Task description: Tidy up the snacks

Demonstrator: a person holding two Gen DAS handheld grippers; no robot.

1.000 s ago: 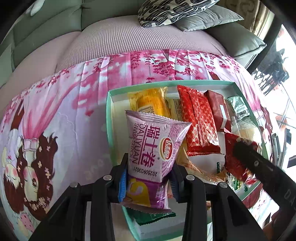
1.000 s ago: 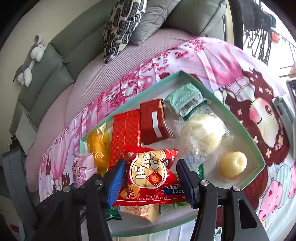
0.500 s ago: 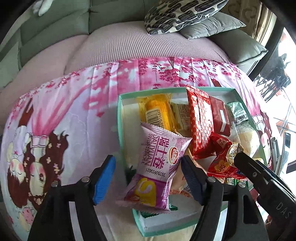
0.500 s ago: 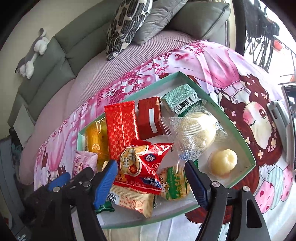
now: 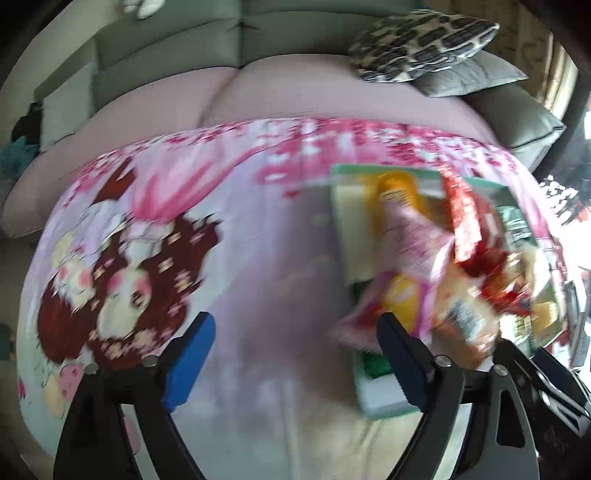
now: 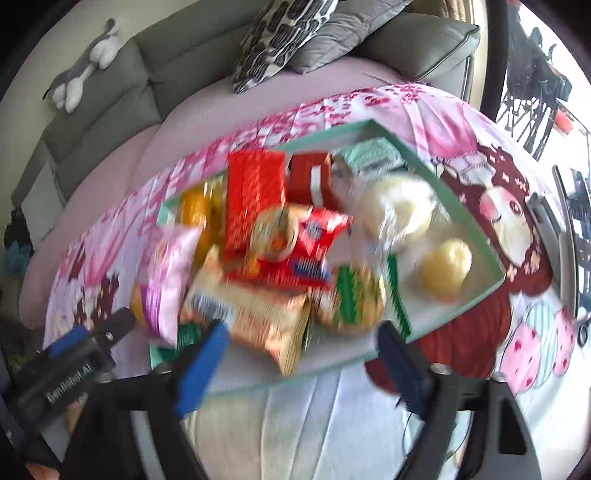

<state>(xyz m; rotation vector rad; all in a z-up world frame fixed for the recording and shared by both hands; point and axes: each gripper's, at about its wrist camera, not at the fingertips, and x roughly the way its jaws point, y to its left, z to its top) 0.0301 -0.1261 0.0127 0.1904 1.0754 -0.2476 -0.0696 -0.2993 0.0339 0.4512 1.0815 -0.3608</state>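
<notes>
A mint-green tray [image 6: 491, 258] of snacks lies on a pink cartoon cloth. The pink Swiss-roll packet [image 5: 410, 254] rests at the tray's left end, also visible as the pink packet [image 6: 170, 273] in the right wrist view. My left gripper [image 5: 295, 363] hangs over bare cloth left of the tray. Its jaws are opening, with nothing between them. The red peanut packet [image 6: 299, 247] lies on top of the pile. My right gripper [image 6: 303, 369] hovers at the tray's near edge, its jaws opening and nothing between them. Both views are blurred.
In the tray are also a long red packet [image 6: 253, 199], an orange packet [image 6: 195, 210], a beige biscuit packet [image 6: 255, 317], wrapped buns [image 6: 399, 210] and a green packet [image 6: 373, 157]. A grey sofa [image 5: 258, 44] with patterned cushions [image 6: 277, 33] stands behind.
Both grippers have let go of their packets and opened wide. The left one slid left off the tray onto the cloth. The right one drew back from the red packet.
</notes>
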